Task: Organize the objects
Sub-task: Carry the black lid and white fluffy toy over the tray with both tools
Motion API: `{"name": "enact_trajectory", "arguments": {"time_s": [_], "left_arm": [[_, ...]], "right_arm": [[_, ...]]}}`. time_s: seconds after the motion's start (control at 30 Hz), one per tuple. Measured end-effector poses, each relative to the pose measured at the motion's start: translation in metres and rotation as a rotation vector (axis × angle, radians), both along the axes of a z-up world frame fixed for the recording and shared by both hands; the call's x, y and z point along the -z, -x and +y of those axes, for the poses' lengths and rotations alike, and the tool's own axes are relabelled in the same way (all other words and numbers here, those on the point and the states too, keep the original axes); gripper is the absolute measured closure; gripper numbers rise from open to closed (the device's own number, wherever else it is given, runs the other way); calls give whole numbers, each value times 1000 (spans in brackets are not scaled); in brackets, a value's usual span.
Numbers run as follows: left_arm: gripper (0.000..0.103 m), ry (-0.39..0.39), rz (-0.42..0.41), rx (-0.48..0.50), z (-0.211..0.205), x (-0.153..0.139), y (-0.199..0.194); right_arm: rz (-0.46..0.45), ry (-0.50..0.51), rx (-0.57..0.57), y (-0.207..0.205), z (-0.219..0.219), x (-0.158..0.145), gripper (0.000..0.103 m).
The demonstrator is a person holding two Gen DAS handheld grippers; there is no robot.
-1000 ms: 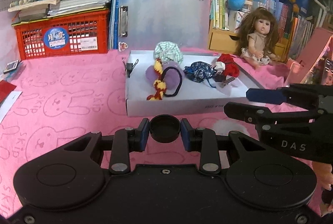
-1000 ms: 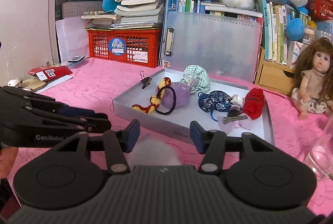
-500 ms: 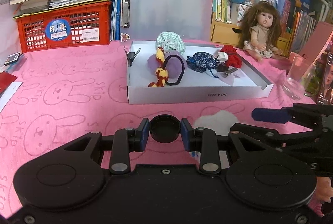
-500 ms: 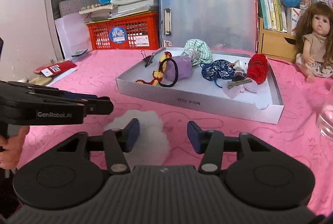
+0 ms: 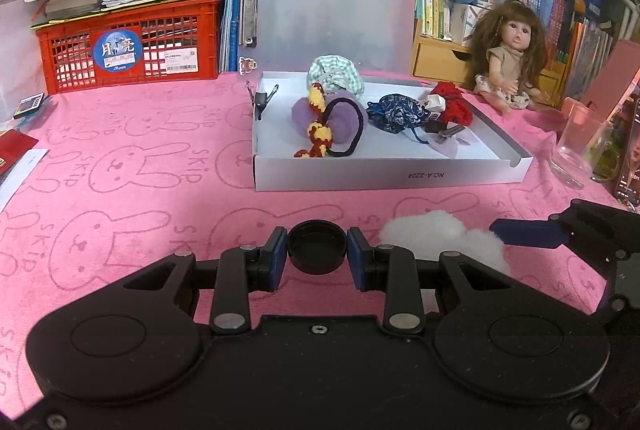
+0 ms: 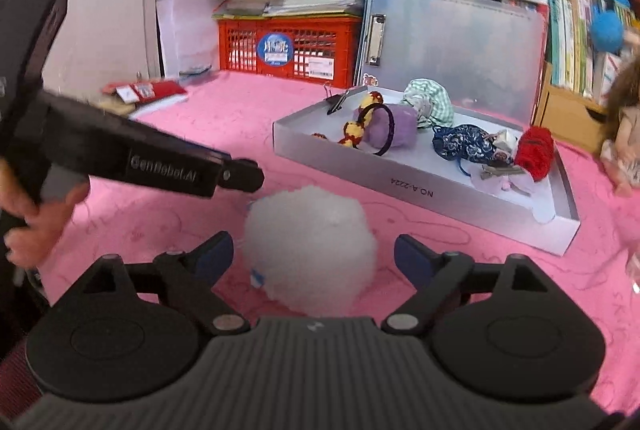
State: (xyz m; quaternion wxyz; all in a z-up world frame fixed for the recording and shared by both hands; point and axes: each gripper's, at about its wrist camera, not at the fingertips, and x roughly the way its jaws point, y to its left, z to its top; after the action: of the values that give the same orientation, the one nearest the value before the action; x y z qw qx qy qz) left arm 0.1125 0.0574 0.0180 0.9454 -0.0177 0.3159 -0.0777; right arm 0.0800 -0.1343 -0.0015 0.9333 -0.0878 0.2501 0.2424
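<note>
My left gripper [image 5: 317, 254] is shut on a small black round cap [image 5: 317, 247], held above the pink cloth. A white fluffy pompom [image 6: 310, 244] lies on the cloth between the open fingers of my right gripper [image 6: 314, 254]; it also shows in the left wrist view [image 5: 440, 236], right of the cap. The white tray [image 5: 384, 174] beyond holds a purple pouch [image 5: 340, 118], a yellow-red braided band [image 5: 318, 128], a green checked scrunchie [image 5: 335, 78], a blue scrunchie [image 5: 396, 116] and a red knit piece [image 5: 454, 102]. The tray shows in the right wrist view [image 6: 420, 186].
A doll [image 5: 512, 66] sits right of the tray. A glass [image 5: 580, 150] stands at the right. A red crate [image 5: 128, 50] with books and a clear clipboard [image 5: 328, 18] stand at the back. The left gripper's body [image 6: 132, 154] crosses the right wrist view.
Both grippers have pulled back from the tray toward the near side. The right gripper has lowered around the white pompom and its fingers have spread wider. The cap stays clamped.
</note>
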Motion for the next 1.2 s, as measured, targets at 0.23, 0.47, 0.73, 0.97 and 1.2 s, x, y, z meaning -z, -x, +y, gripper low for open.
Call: {"name": "enact_trajectory", "arguments": {"time_s": [0.23,0.47,0.73,0.97,1.2], "left_arm": [[73,5,-3,-3,0,-1,0],[73,16,-14,-6,1,-6,0],[73,21,-31,0,-3,-16,-4],[73,26,-58,3,-8,-29,-14],[73,42,-71,2,-14,-39,-28]], "right_arm": [[49,-19,1,-4,2,-1,28],[69,-59,29,-5,-4,-4,37],[52,-93,75,-9,-15,-19,38],[24,-114,137,-19,-31,-38,37],[7,-147,223,-35,-54,-56,40]]}}
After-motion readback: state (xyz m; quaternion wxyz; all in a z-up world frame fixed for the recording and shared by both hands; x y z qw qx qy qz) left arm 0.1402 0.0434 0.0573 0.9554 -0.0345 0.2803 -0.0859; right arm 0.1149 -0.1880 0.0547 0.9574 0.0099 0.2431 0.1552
